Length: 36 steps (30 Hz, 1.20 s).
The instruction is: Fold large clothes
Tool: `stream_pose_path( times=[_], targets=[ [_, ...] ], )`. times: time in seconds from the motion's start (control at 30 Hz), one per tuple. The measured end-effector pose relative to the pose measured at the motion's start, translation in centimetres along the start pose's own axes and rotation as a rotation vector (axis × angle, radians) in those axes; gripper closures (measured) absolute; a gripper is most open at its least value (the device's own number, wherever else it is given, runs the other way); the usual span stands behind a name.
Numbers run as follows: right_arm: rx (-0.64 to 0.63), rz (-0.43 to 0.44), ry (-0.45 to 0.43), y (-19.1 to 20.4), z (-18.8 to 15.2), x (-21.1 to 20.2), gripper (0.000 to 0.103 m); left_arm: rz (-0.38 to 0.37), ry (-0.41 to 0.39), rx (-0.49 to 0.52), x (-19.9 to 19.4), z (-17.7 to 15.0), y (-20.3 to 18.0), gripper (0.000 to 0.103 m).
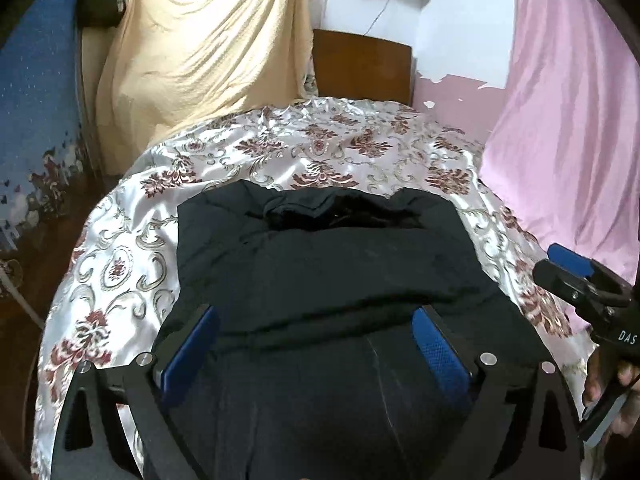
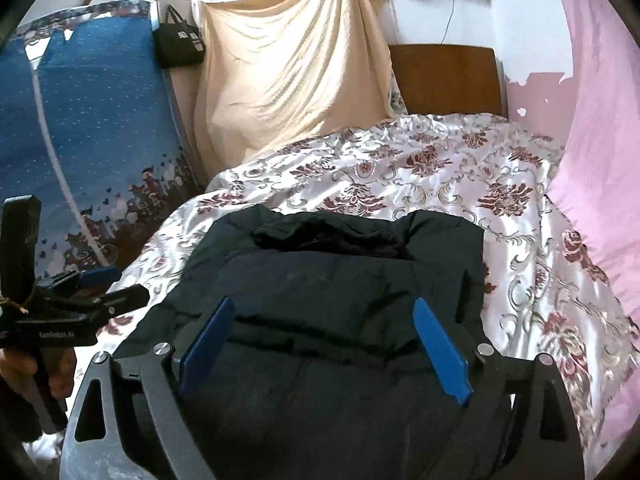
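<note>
Floral bedspread (image 1: 132, 240) around black jacket (image 1: 320, 256)

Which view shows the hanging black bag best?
The right wrist view: the black bag hangs whole, handles included, beside the cream cloth. In the left wrist view the bag sits at the frame's top edge, its handles cut off.
</note>
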State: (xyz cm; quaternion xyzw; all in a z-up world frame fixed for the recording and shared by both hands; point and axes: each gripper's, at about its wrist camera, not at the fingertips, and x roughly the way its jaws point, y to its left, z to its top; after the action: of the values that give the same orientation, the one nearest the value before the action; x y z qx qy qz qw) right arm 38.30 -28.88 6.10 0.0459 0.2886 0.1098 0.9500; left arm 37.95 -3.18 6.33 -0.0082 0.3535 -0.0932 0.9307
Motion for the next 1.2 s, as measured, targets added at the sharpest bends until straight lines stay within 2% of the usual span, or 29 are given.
stream_pose_path(
  times=[0.2, 0.6, 0.97, 1.2],
  targets=[
    [-0.012, -0.015, -0.017, 1.5, -2.1, -5.1, 0.013, 0.014, -0.058, 0.051, -5.3, -2.5, -2.0, 0.005],
    [-0.068, -0.051, -0.040, 4.6, -6.3, -13.6, 0.013, 0.034, -0.114, 0.033, -13.1, -7.4, -2.7, 0.003],
    [-0.093, -0.070, -0.022, 6.6, -10.9, -18.4, 0.013, 0.054, -0.080, 0.025, -15.9, -12.4, -1.6, 0.003],
    [-0.098, -0.104, 0.039, 6.2, -13.7, -18.7, 0.012, 0.059, -0.014, 0.070, -15.3, -15.3, -0.5, 0.003]
  ],
)
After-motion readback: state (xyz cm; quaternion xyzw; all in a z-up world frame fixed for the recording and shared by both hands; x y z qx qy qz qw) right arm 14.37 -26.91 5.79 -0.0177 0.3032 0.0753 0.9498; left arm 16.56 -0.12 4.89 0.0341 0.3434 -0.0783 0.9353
